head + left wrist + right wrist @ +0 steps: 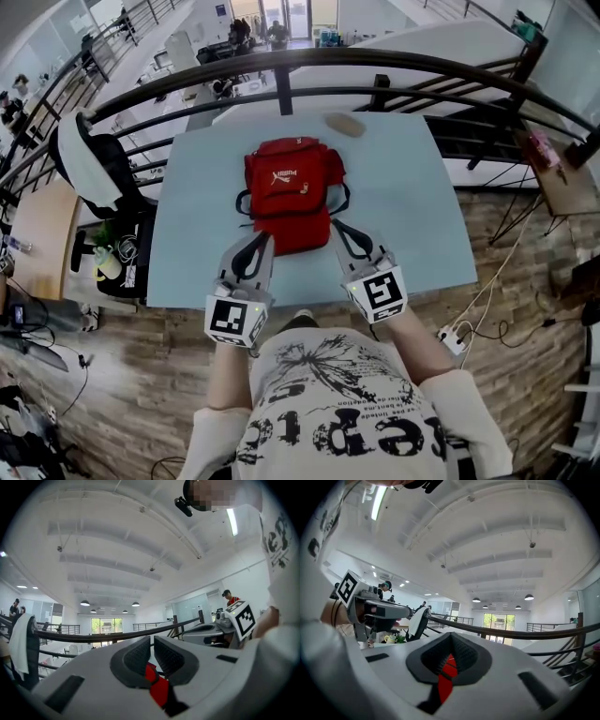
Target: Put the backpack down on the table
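Observation:
A red backpack (289,187) with a white logo lies lengthwise over the light blue table (412,206), its black straps out at both sides. Both grippers are held level at its near end. In the head view my left gripper (257,242) is shut on the near left corner and my right gripper (339,231) on the near right corner. Red fabric (157,685) shows pinched low between the dark pads of the left gripper (152,651). A red strip (448,668) sits between the closed pads of the right gripper (451,649). Whether the bag's near end touches the table I cannot tell.
A small beige object (344,124) lies near the table's far edge. A black curved railing (281,64) runs just beyond it. A black chair draped in white cloth (92,167) stands at the left, a wooden desk (567,186) at the right, and a power strip (453,337) on the wooden floor.

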The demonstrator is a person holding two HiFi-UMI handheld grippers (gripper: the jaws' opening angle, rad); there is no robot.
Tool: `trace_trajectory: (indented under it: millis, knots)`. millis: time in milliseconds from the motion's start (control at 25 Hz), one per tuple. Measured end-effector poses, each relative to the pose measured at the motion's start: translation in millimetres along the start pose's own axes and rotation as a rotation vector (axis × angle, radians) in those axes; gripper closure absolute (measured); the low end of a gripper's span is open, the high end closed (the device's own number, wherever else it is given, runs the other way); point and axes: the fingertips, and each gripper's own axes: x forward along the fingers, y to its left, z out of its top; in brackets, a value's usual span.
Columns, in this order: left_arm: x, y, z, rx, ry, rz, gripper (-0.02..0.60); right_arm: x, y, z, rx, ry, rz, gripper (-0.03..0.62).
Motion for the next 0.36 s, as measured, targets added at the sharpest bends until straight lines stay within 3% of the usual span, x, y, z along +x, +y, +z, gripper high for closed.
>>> trace_trajectory:
  millis: [360]
  knots:
    - [7.4, 16.9, -3.8, -0.033, 0.002, 0.022, 0.557, 9.3, 7.1, -0.3, 0.034, 0.004, 0.064, 0.602]
